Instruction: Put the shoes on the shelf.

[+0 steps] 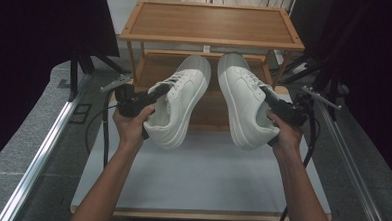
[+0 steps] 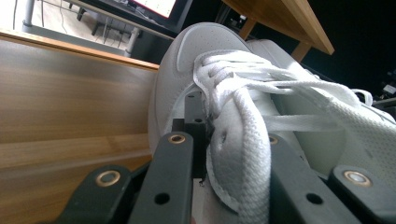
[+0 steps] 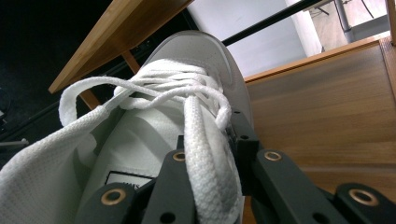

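Observation:
Two white lace-up sneakers hang in the air in front of a wooden shelf rack (image 1: 210,23), toes pointing away and soles turned outward. My left gripper (image 1: 157,92) is shut on the left sneaker (image 1: 179,107), one jaw inside the opening and one outside. In the left gripper view, that gripper (image 2: 224,135) pinches the padded side wall of the left sneaker (image 2: 205,56) next to the laces. My right gripper (image 1: 270,98) is shut the same way on the right sneaker (image 1: 242,105). In the right gripper view, the right gripper (image 3: 210,144) clamps the collar of the right sneaker (image 3: 196,51).
The rack has a bare top shelf and a middle shelf (image 1: 158,69) right behind the shoe toes. A white tabletop (image 1: 206,176) lies beneath the hands. A metal rail (image 1: 42,149) runs along the left, and dark stands and cables stand at both sides.

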The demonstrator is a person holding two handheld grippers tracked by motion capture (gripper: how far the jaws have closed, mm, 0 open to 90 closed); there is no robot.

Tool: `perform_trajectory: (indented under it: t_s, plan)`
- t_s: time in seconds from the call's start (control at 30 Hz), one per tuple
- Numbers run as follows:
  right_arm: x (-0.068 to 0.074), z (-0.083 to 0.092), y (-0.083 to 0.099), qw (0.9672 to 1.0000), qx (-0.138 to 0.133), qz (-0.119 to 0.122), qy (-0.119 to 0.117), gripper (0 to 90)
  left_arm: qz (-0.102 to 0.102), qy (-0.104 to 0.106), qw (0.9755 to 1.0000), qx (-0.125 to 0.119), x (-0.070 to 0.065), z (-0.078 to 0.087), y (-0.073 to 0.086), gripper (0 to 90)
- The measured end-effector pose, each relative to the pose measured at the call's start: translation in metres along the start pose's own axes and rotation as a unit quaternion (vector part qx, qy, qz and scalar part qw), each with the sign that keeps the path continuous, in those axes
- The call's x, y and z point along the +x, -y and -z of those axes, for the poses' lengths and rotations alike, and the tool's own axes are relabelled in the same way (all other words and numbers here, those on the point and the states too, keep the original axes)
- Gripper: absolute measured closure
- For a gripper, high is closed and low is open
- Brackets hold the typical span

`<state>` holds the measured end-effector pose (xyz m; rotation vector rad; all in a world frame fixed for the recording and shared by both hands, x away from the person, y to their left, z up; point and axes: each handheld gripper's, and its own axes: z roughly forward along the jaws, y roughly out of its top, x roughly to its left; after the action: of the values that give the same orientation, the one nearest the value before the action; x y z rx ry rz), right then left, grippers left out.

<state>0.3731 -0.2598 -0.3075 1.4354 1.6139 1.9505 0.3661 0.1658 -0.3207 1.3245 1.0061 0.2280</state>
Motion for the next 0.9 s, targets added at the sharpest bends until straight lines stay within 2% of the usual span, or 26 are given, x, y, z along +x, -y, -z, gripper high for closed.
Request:
perform_trajectory:
  t_s: [0.07, 0.17, 0.23, 0.27, 0.4, 0.47, 0.77, 0.9]
  plan:
    - [-0.001, -0.003, -0.002, 1.0000, -0.001, -0.002, 0.004, 82.8, 0.007, -0.001, 1.0000, -0.003, 0.003, -0.002, -0.001, 82.5]
    - [-0.001, -0.007, -0.004, 0.9999, 0.002, -0.008, 0.012, 82.7, 0.007, -0.007, 1.0000, -0.002, 0.004, -0.004, -0.003, 82.5]
    - [-0.001, -0.010, -0.004, 0.9998, 0.001, -0.008, 0.017, 82.7, -0.006, -0.020, 0.9998, -0.001, 0.004, -0.008, -0.005, 82.4]
    - [-0.001, -0.011, -0.004, 0.9998, 0.001, -0.008, 0.018, 82.7, -0.006, -0.021, 0.9998, -0.002, 0.004, -0.009, -0.005, 82.4]
    - [-0.001, -0.016, -0.005, 0.9997, 0.003, -0.010, 0.022, 82.7, 0.012, -0.012, 0.9998, -0.005, 0.007, -0.012, -0.007, 82.5]
    - [-0.002, -0.019, -0.005, 0.9996, 0.001, -0.009, 0.027, 82.7, 0.015, -0.013, 0.9998, -0.004, 0.007, -0.013, -0.009, 82.5]
    - [-0.007, -0.034, -0.005, 0.9989, -0.003, -0.024, 0.041, 82.6, 0.019, -0.030, 0.9993, -0.008, 0.007, -0.020, -0.019, 82.4]
    - [-0.009, -0.040, -0.006, 0.9980, -0.004, -0.026, 0.058, 82.5, 0.019, -0.045, 0.9988, -0.009, 0.008, -0.026, -0.021, 82.4]
